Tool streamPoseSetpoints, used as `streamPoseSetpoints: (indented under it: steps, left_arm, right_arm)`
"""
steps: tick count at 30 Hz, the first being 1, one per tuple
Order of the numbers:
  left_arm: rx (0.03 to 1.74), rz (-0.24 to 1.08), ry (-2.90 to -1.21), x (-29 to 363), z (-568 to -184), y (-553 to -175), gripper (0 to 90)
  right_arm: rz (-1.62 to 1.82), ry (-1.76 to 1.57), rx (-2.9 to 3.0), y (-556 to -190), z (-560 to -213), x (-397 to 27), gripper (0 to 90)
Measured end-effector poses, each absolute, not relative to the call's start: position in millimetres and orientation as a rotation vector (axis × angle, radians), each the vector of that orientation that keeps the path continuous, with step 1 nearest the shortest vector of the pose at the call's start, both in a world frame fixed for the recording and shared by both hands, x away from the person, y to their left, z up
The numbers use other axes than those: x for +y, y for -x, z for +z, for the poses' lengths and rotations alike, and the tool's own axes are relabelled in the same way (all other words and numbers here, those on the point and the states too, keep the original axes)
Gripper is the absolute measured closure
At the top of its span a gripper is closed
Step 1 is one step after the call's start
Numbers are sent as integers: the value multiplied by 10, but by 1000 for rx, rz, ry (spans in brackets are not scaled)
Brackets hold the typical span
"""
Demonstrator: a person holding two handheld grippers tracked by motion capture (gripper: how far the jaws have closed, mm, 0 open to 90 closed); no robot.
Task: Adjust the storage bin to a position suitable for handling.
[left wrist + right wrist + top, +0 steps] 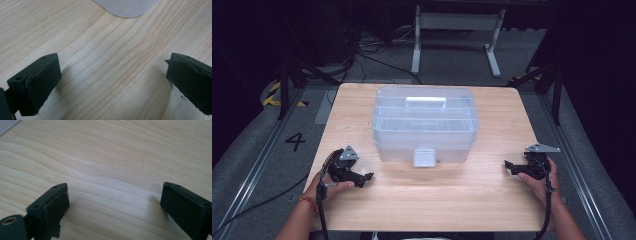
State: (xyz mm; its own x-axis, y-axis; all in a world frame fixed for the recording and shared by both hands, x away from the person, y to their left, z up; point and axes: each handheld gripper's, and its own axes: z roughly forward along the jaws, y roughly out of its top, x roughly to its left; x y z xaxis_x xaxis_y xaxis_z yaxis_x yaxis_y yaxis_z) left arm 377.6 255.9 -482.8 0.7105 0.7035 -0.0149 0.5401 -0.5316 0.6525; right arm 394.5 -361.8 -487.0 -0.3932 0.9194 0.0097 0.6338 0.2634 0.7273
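Note:
A clear plastic storage box with a white handle on its lid and a pale latch at its front stands in the middle of the wooden table. My left gripper lies low near the table's front left, pointing right toward the box, held by a hand. In the left gripper view its jaws stand wide apart over bare wood, with a rounded pale part of the box ahead. My right gripper rests at the front right, pointing left. It is open, with nothing between its jaws.
Dark floor with cables, rails and a white metal frame lies beyond the table's far edge. Bare wood stretches in front of the box between the two grippers. A grey corner shows at the top left of the right gripper view.

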Motion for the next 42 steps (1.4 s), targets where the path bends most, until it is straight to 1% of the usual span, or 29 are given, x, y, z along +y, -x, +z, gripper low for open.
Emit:
streamPoseSetpoints:
  steps: [2,7,10,12,14,17,23,42]
  left_arm:
    - [938,328,-2270,2559,-4830,-3781,2]
    - [938,324,-2266,2556,-4834,-3787,3]
    - [932,331,-2272,2562,-4830,-3788,6]
    - [931,331,-2272,2563,-4830,-3788,7]
    - [935,331,-2270,2562,-4830,-3785,8]
    - [934,331,-2270,2564,-4830,-3785,9]
    - [926,327,-2278,2573,-4823,-3781,14]
    - [937,332,-2271,2573,-4824,-3763,19]
  right_arm:
    - [933,-1396,2124,-3941,-4868,-3633,149]
    - [935,-1387,2119,-3936,-4866,-3647,159]
    - [914,-1366,2119,-3923,-4851,-3648,180]
    - [915,-1358,2126,-3908,-4839,-3645,214]
    - [913,-1350,2128,-3892,-4830,-3648,201]
    - [920,-1343,2121,-3867,-4803,-3635,211]
    - [954,-1316,2129,-3838,-4740,-3608,201]
    - [1006,-1208,2092,-3727,-4427,-3509,179]
